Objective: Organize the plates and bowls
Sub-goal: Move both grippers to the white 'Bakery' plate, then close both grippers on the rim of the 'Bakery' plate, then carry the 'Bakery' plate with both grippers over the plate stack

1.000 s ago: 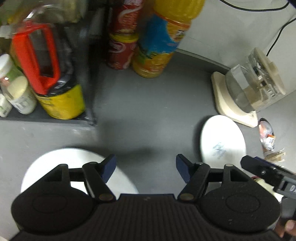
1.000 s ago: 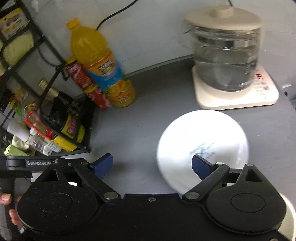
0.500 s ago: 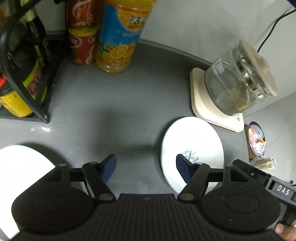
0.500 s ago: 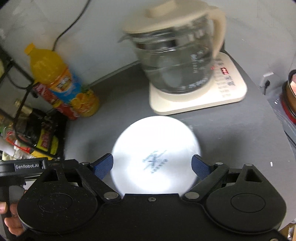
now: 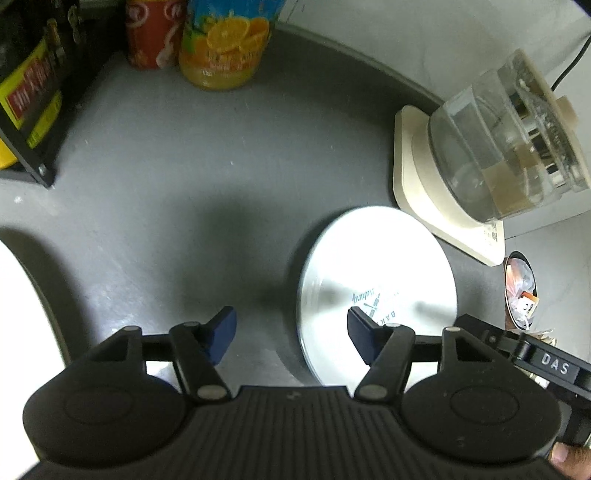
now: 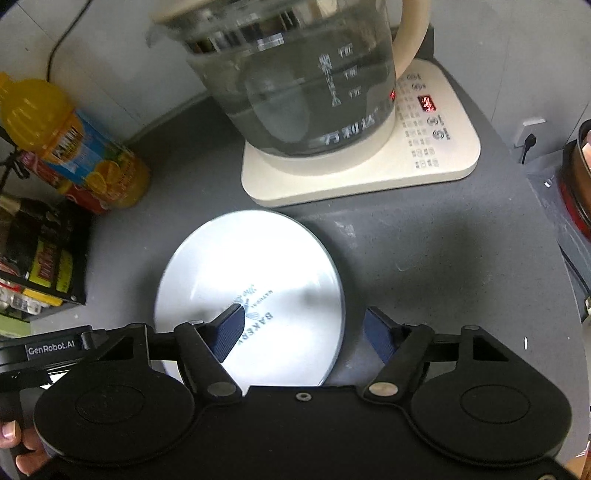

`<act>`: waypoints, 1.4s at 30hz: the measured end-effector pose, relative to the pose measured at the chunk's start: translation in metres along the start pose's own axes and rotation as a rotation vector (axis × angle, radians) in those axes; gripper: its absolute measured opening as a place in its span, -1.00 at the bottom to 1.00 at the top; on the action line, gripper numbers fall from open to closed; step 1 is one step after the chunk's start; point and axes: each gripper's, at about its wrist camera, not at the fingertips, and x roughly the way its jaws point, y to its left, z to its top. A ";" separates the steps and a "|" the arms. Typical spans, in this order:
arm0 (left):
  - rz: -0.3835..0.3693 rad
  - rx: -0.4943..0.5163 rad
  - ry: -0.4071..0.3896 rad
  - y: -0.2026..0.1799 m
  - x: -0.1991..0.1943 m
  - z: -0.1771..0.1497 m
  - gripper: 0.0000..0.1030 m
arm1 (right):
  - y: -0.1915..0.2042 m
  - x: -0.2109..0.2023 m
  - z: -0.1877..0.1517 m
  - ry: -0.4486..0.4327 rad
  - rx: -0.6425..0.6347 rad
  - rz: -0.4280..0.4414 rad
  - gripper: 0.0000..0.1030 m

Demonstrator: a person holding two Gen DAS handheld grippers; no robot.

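Two hand-held grippers over a round white plate on a matte grey counter.

L to R: black wire rack point(image 5: 26, 122) w/ yellow-labelled bottles; red can point(image 5: 149, 33); plastic orange-juice bottle point(image 5: 225, 44); flat, glossy plate point(image 6: 255, 291) w/ blue print at centre, just beside the cream kettle base point(image 6: 436, 147); clear glass kettle point(image 6: 295, 74) on it. L gripper point(image 5: 291, 328) wide open, empty, R finger over plate's L part. R gripper point(image 6: 304, 328) wide open, empty, straddling plate's R edge. 2nd white plate point(image 5: 18, 314) at far L.
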 end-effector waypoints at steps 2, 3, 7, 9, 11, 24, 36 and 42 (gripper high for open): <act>-0.004 -0.007 0.009 -0.001 0.006 -0.003 0.21 | -0.003 0.007 0.001 0.022 -0.002 0.003 0.28; -0.002 -0.013 0.014 -0.001 0.009 -0.005 0.18 | -0.005 0.010 0.001 0.033 -0.001 0.006 0.22; 0.000 -0.055 0.033 0.003 0.018 -0.009 0.08 | -0.004 0.021 0.003 0.065 -0.018 0.012 0.13; -0.009 -0.081 0.048 0.005 0.022 -0.009 -0.13 | -0.004 0.027 0.003 0.078 -0.022 0.010 0.03; -0.016 -0.098 0.057 0.006 0.026 -0.009 -0.26 | -0.004 0.031 0.003 0.093 -0.023 0.017 -0.10; -0.082 -0.135 0.102 0.007 0.043 -0.008 -0.78 | -0.014 0.050 0.006 0.150 0.003 0.003 -0.54; -0.114 -0.111 0.079 0.018 0.025 -0.001 -0.78 | -0.013 0.025 0.005 0.056 -0.003 0.075 -0.84; -0.124 -0.092 0.049 0.030 0.008 0.006 -0.78 | 0.004 0.017 0.007 0.009 -0.045 0.110 -0.85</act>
